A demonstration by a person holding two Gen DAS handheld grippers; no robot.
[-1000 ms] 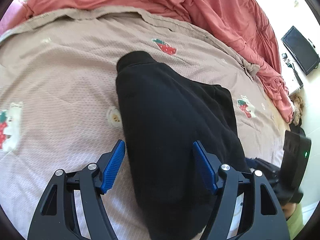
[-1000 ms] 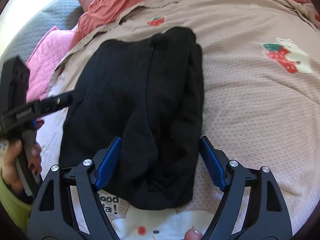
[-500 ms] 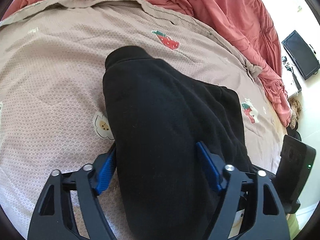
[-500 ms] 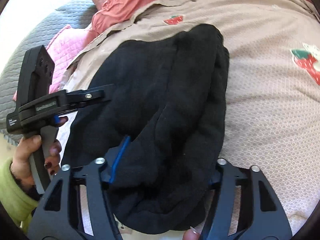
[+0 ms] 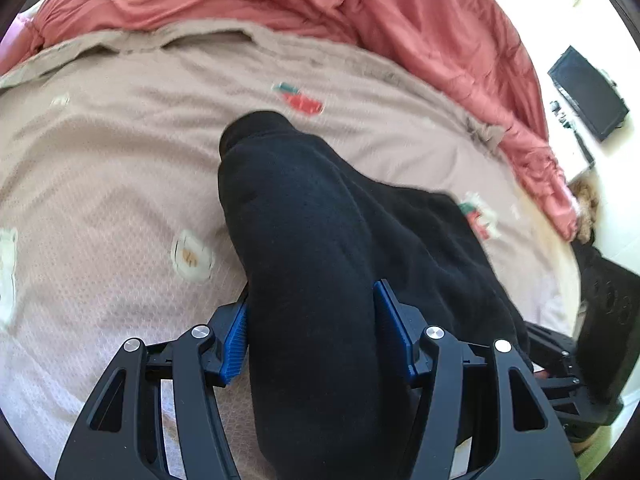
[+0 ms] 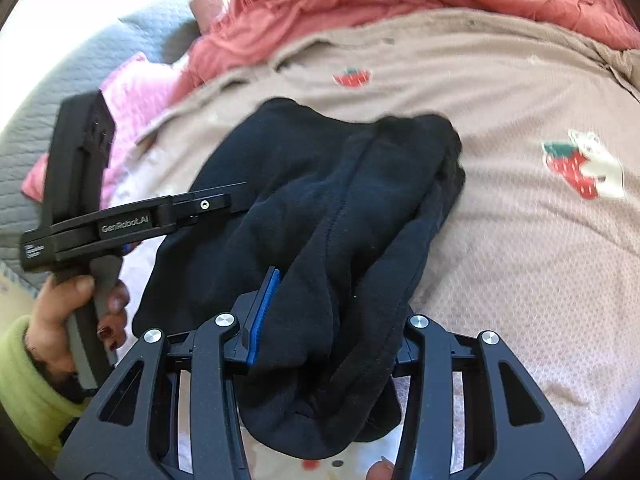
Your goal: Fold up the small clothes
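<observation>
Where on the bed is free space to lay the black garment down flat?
Bare beige bedspread lies right of the black garment, toward the strawberry patch. Also open between the garment and the red duvet. The side near the left gripper is crowded.

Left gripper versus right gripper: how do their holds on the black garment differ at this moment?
The left gripper shows both blue pads flanking a thick, smooth roll of the black garment; the right gripper shows only one blue pad, the other buried under bunched folds. The left gripper takes the garment's left edge, the right gripper its near end. Both have cloth between closing jaws, above the beige bedspread.
</observation>
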